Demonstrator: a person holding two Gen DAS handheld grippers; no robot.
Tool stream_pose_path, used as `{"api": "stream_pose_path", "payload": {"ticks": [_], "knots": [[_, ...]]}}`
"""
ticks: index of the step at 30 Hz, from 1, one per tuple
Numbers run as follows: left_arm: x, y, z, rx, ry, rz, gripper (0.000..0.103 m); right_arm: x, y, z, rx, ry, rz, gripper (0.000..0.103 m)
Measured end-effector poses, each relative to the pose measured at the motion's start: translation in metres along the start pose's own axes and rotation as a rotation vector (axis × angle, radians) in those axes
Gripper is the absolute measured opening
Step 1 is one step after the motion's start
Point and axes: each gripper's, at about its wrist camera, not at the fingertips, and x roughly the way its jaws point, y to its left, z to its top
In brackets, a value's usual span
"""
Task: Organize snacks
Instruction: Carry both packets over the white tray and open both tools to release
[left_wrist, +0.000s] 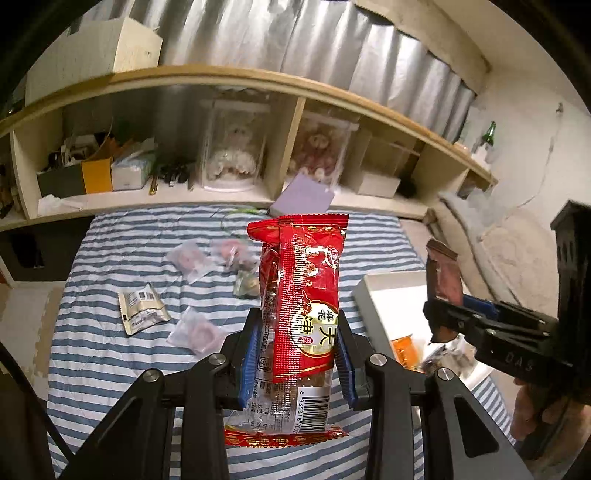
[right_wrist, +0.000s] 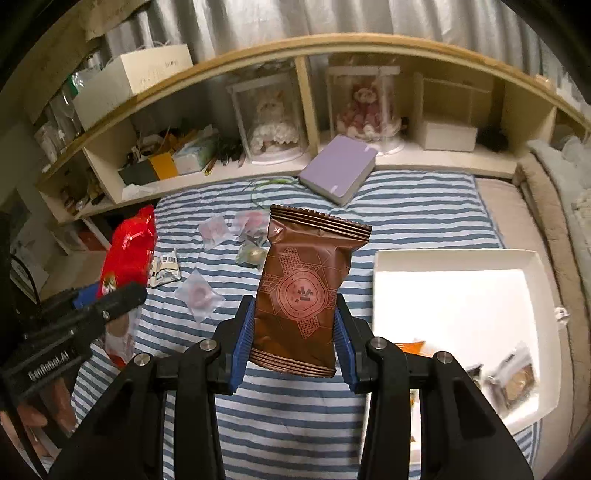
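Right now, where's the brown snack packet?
The brown snack packet is clamped upright in the right gripper, above the striped bedspread, just left of the white box in the right wrist view.

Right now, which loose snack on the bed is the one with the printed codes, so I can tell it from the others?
On the striped bedspread, left of the held red packet, lies a flat beige sachet. Unlike the translucent pinkish packets nearby, it is opaque, with black square codes printed on it.
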Motion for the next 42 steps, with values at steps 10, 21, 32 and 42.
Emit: {"api": "stream_pose_path", "payload": {"ticks": [10, 21, 32, 42], "knots": [[-0.018, -0.036, 0.012, 0.015, -0.040, 0.004, 0.036, -0.057, -0.032, -0.003, 0.001, -0.109, -0.037, 0.041], [0.019, -0.108, 0.030, 0.069, -0.036, -0.033, 0.036, -0.095, -0.089, -0.001, 0.050, -0.199, -0.129, 0.041], [0.118, -0.178, 0.051, 0.124, 0.045, -0.121, 0.036, -0.085, -0.164, -0.007, 0.171, -0.186, -0.214, 0.041], [0.247, -0.216, 0.071, 0.225, 0.172, -0.240, 0.036, -0.046, -0.233, -0.023, 0.324, -0.102, -0.235, 0.041]]}}
